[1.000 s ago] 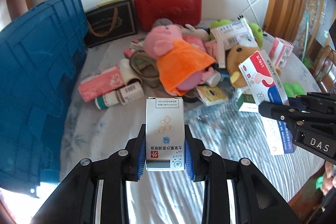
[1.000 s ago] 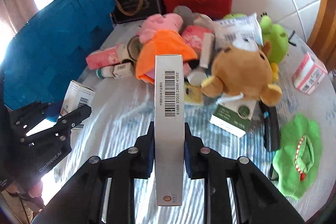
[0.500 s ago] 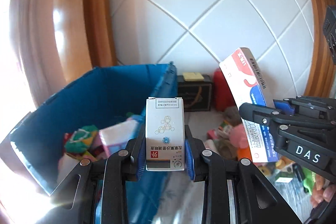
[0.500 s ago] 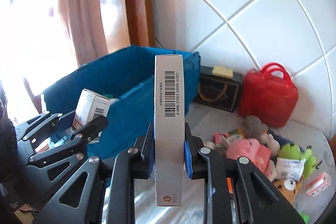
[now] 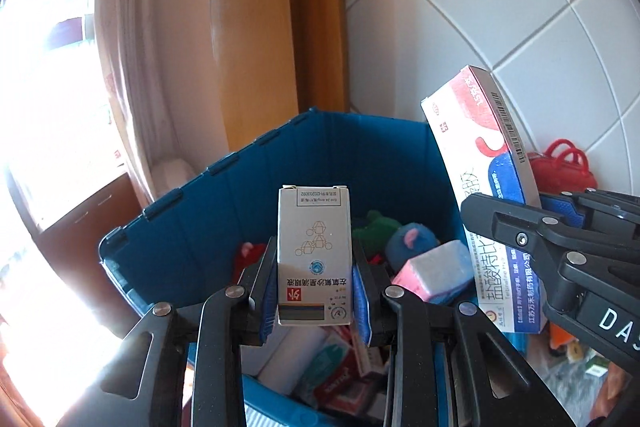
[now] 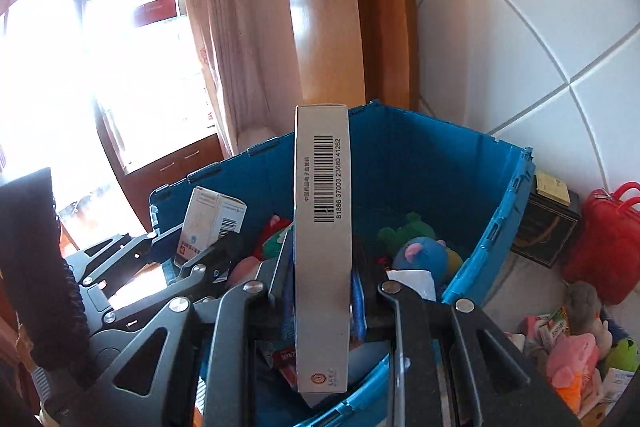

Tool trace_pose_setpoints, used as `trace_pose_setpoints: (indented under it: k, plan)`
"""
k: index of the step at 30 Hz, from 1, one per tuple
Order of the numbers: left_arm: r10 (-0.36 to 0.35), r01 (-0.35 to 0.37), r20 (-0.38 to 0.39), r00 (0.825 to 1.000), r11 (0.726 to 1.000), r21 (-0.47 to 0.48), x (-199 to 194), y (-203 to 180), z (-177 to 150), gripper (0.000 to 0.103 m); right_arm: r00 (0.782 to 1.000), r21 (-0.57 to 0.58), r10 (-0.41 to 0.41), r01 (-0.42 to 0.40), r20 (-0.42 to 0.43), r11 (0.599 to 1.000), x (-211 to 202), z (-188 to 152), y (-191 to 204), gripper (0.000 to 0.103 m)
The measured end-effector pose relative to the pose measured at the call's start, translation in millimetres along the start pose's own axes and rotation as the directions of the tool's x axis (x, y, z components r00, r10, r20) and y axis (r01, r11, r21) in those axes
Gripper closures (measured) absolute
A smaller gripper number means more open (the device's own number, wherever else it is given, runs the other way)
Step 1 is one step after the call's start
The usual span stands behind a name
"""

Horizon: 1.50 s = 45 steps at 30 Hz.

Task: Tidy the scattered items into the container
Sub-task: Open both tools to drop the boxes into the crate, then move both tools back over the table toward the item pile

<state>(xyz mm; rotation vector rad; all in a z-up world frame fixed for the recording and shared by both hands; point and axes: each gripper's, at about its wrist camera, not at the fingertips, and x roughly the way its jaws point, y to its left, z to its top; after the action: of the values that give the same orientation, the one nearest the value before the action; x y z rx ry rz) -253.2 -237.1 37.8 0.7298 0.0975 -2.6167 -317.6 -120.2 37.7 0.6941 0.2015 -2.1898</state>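
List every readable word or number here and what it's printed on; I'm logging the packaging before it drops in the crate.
"81886 37003 23680 41262": under the barcode on the long box held by the right gripper.
"DA", cut off: on the right gripper's body, left wrist view.
"15", then blurred: top of the long box's face.
Small white box in the left gripper: Chinese print upside down, unreadable.

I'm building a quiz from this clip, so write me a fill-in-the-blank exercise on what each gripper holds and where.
1. The left gripper is shut on a small white ____.
2. The right gripper clamps a long box whose narrow side shows a printed ____.
3. Both grippers are raised over a crate whose colour is ____.
4. Inside the crate lies a blue plush toy with ____ ears.

Missing words: box; barcode; blue; pink
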Motion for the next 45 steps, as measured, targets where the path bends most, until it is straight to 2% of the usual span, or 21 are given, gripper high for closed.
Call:
trace_pose_setpoints:
  k: [8,9,10,12,13,15,22,31,39,45]
  plan:
    - [-0.017,0.017,-0.035,0.999,1.0,-0.015,30,17,-3,0.072,0.999,-0.004,-0.036,0.036,-0.016,0.999,20,4,4,0.08]
    - [-0.02,0.019,-0.041,0.999,1.0,-0.021,33,17,-4,0.061,0.999,-0.003,-0.043,0.043,-0.016,0.999,20,5,3,0.08]
    - [-0.022,0.021,-0.047,0.999,0.999,-0.027,36,18,-5,0.04,0.999,-0.002,-0.05,0.05,-0.015,0.999,20,5,2,0.079]
    - [-0.018,0.016,-0.044,0.999,0.999,-0.038,39,20,-7,0.027,0.997,-0.005,-0.074,0.074,-0.019,0.997,21,5,-1,0.072]
    - [-0.016,0.014,-0.04,0.999,0.999,-0.039,39,20,-7,0.027,0.997,-0.003,-0.079,0.079,-0.018,0.997,19,5,-2,0.065]
    - [-0.02,0.018,-0.044,0.999,0.999,-0.041,39,19,-8,0.027,0.997,0.004,-0.082,0.082,-0.014,0.997,16,4,-4,0.06]
    - [-0.027,0.024,-0.06,0.998,0.999,-0.043,37,14,-9,0.026,0.996,0.004,-0.081,0.081,-0.027,0.997,5,-3,-9,0.06]
    - [-0.029,0.028,-0.086,0.996,0.999,-0.021,8,-6,-23,0.023,0.997,0.016,-0.076,0.077,-0.025,0.997,-23,-18,-15,0.06]
    - [-0.077,0.076,-0.076,0.994,0.997,-0.016,-22,-30,-38,0.023,0.992,0.023,-0.124,0.124,-0.002,0.992,-60,-42,-30,0.06]
    - [-0.118,0.119,-0.053,0.992,0.992,0.029,-48,-66,-50,0.023,0.987,0.087,-0.16,0.159,0.004,0.983,-92,-70,-59,0.06]
